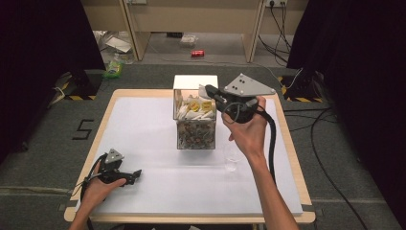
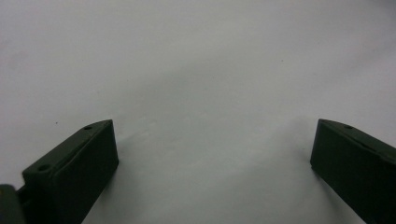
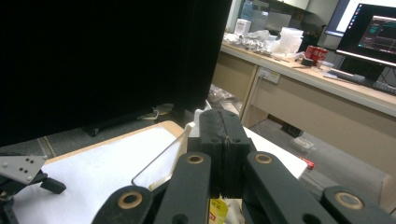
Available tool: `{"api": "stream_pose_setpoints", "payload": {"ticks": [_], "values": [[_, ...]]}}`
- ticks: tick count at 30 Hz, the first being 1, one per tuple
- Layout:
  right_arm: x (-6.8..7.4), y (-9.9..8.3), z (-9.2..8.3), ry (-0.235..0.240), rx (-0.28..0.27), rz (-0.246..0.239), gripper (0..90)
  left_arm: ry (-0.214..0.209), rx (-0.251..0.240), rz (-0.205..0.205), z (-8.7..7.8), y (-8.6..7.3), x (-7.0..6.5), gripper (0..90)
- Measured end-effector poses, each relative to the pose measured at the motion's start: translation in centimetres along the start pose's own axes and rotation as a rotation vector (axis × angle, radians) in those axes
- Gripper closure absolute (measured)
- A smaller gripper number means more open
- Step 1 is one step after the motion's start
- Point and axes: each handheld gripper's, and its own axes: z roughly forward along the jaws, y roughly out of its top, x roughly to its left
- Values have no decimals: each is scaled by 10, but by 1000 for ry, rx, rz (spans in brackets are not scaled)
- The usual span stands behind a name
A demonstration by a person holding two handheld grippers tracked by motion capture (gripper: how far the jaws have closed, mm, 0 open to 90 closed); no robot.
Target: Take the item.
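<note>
A "5" is marked on the floor (image 1: 82, 129); the clear box (image 1: 195, 125) holds packets, the right gripper (image 1: 208, 89) jaws pressed together above it, the left gripper (image 1: 137, 174) jaws wide on the desk (image 1: 143, 124)

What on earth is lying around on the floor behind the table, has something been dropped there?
Possibly. A red can lies on its side on the floor beyond the table, and a green bottle sits near papers at the left. The clear box stands upright; nothing looks spilled.
</note>
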Motion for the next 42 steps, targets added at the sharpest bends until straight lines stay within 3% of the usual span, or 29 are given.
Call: {"api": "stream_pose_setpoints", "payload": {"ticks": [16, 27, 42], "values": [[4, -21, -42, -21, -5, -4, 900, 0, 0, 1, 0, 0, 0, 0], [2, -50, -65, -51, 5, 25, 900, 0, -1, -1, 0, 0, 0, 0], [0, -97, -75, -91, 28, 73, 900, 0, -2, -1, 0, 0, 0, 0]]}}
